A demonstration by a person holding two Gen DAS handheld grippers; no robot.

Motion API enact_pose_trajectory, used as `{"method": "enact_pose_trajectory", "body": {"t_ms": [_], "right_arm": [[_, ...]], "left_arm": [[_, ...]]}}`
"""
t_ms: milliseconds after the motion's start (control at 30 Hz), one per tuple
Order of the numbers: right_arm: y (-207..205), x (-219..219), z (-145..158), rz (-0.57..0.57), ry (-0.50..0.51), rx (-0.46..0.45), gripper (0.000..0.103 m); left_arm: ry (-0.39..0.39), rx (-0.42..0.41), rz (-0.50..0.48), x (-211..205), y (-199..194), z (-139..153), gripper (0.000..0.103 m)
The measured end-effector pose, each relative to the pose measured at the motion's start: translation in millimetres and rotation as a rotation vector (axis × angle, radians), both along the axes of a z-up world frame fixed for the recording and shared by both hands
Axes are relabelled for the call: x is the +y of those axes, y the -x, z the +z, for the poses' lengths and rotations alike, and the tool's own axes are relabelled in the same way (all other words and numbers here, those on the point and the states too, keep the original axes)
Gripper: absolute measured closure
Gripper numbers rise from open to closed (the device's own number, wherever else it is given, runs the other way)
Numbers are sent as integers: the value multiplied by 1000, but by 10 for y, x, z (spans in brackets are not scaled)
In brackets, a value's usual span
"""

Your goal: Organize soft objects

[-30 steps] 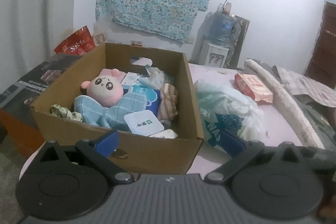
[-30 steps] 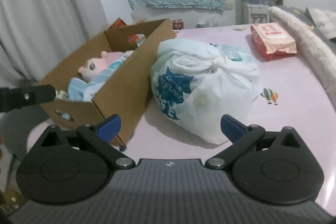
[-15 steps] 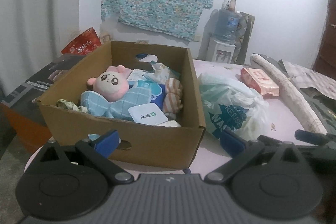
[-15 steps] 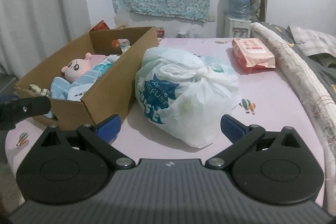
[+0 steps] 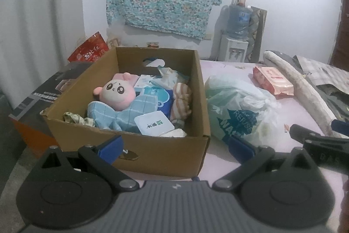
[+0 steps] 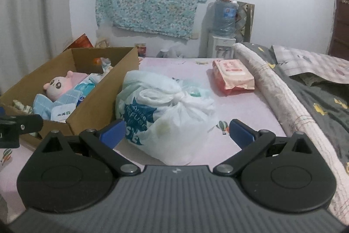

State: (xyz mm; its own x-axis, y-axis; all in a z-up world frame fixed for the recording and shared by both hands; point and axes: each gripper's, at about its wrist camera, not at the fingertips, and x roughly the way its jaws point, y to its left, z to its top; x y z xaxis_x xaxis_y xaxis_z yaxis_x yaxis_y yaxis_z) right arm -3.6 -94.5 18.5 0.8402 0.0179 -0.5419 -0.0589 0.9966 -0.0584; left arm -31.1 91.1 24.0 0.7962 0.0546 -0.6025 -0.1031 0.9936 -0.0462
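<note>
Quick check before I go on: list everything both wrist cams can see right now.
cardboard box: 1, brown, left on bed
plush doll: 1, pink and cream, in box
checked cloth: 1, light blue, under doll
tissue packs: several, white and blue, in box
plastic bag: 1, white, knotted, right of box
wipes pack: 1, pink, behind bag
water dispenser: 1, at wall
left gripper: open, empty
right gripper: open, empty
</note>
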Motion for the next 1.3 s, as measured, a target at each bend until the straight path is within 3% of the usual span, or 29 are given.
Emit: {"method": "enact_pose_trajectory", "body": {"t_ms": [133, 433, 800, 1300], "right_arm": [[-25, 43, 105, 27, -8, 29, 1], [9, 77, 120, 16, -155, 110, 1], [-9, 275, 141, 42, -109, 147, 1], [-88, 446, 66, 75, -75, 184, 1]], "left_arm": [[-13, 1, 6, 5, 6, 12, 0], [-10, 77, 54, 151, -66, -52, 0], [-29, 161, 49, 187, -154, -54, 0], [-67, 167, 88, 312, -144, -64, 0]]}}
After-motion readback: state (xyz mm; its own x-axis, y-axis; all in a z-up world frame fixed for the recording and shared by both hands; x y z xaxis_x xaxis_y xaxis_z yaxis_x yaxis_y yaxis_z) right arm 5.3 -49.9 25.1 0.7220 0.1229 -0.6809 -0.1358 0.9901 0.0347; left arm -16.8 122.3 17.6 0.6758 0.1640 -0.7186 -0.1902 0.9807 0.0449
